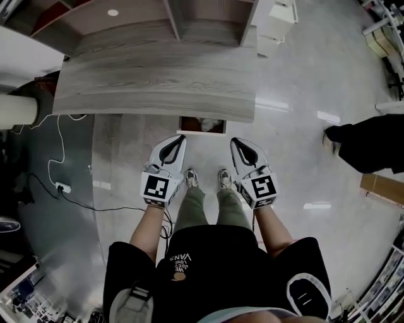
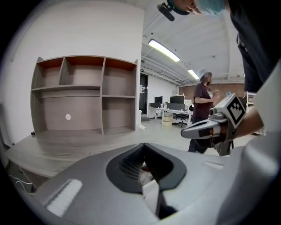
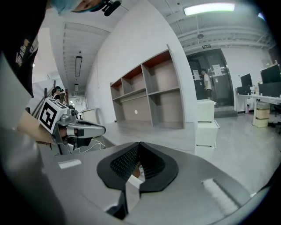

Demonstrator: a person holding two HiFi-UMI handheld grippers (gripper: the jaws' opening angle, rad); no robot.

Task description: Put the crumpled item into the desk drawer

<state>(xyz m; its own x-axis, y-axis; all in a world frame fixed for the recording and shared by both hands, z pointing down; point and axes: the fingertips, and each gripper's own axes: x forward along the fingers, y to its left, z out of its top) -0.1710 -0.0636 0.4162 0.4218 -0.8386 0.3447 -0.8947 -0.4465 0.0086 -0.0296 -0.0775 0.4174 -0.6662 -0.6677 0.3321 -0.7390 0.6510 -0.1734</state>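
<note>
The desk drawer stands open under the front edge of the grey wooden desk. A white crumpled item lies inside it. Both grippers hang in front of the drawer, above the floor, with nothing between their jaws. My left gripper is shut, its tip just left of the drawer front. My right gripper is shut too, its tip just to the right. In the left gripper view the left gripper has its jaws together, and the right gripper shows beside it. The right gripper view shows the right gripper closed and the left gripper alongside.
A shelf unit stands at the back of the desk. A white cable and power strip lie on the floor at left. A white cabinet stands right of the desk. Another person and a cardboard box are at right.
</note>
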